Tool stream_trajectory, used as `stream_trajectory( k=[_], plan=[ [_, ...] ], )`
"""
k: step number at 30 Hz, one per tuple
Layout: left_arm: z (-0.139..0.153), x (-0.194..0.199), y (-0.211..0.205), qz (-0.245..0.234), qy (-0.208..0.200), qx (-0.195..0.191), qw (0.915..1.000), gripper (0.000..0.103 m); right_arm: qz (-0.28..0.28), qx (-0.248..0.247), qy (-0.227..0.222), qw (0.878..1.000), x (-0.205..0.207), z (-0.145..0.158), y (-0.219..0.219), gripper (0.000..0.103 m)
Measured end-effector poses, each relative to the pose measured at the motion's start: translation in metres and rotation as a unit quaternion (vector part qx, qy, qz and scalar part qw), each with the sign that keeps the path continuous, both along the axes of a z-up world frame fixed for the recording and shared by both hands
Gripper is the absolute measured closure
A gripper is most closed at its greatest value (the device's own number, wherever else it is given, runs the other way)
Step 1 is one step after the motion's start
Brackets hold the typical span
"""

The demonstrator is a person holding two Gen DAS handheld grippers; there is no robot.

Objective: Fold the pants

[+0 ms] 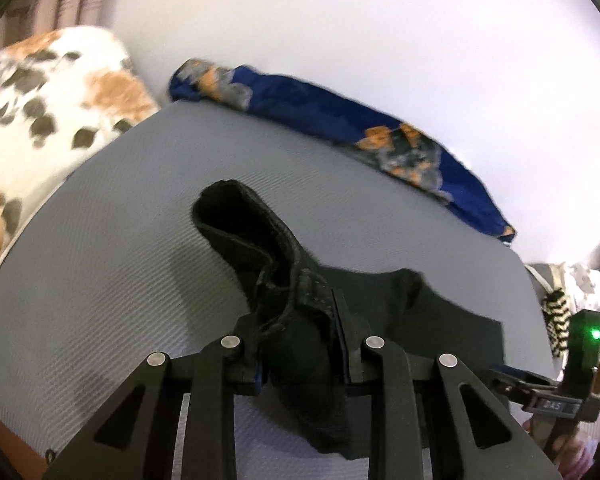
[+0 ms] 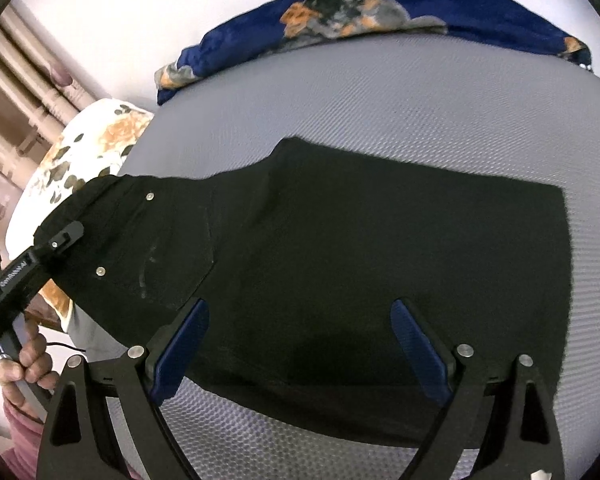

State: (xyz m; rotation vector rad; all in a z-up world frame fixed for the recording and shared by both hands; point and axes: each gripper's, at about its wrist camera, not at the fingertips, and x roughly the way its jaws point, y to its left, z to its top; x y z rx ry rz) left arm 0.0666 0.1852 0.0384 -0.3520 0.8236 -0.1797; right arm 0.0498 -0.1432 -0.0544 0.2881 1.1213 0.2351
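Black pants (image 2: 360, 248) lie folded on a grey mattress (image 2: 420, 112). My left gripper (image 1: 300, 320) is shut on the waistband end of the pants (image 1: 276, 280) and holds it lifted off the mattress; it also shows at the left of the right wrist view (image 2: 66, 236), clamped on the waistband edge near two metal rivets. My right gripper (image 2: 300, 320) is open, its blue-padded fingers (image 2: 416, 344) spread just above the near part of the pants, holding nothing. The right gripper's body shows at the right edge of the left wrist view (image 1: 560, 392).
A blue floral blanket (image 1: 340, 112) lies along the mattress's far edge by a white wall (image 1: 340, 20). A white and orange floral pillow (image 1: 40, 92) sits at the left. Curtains (image 2: 16, 92) hang beyond it. A striped item (image 1: 556, 316) lies past the right edge.
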Motion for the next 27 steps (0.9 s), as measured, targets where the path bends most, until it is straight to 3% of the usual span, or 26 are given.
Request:
stream_trajectory(
  k=[8, 15, 21, 27],
  plan=[
    [0.033, 0.017, -0.056, -0.088, -0.028, -0.05, 0.9945, 0.077, -0.046, 0.006, -0.019, 0.999, -0.006, 0.015, -0.038, 0.011],
    [0.04, 0.029, -0.128, -0.168, -0.031, -0.042, 0.9843, 0.077, -0.086, 0.005, -0.031, 0.996, -0.015, 0.023, -0.079, 0.011],
    [0.032, 0.035, -0.192, -0.242, -0.024, -0.049, 0.9686, 0.077, -0.125, 0.015, -0.028, 0.992, -0.02, 0.02, -0.117, 0.011],
    [-0.002, 0.038, -0.259, -0.313, 0.024, -0.041, 0.9485, 0.077, -0.163, 0.036, -0.022, 0.986, -0.028, 0.015, -0.157, 0.012]
  ],
)
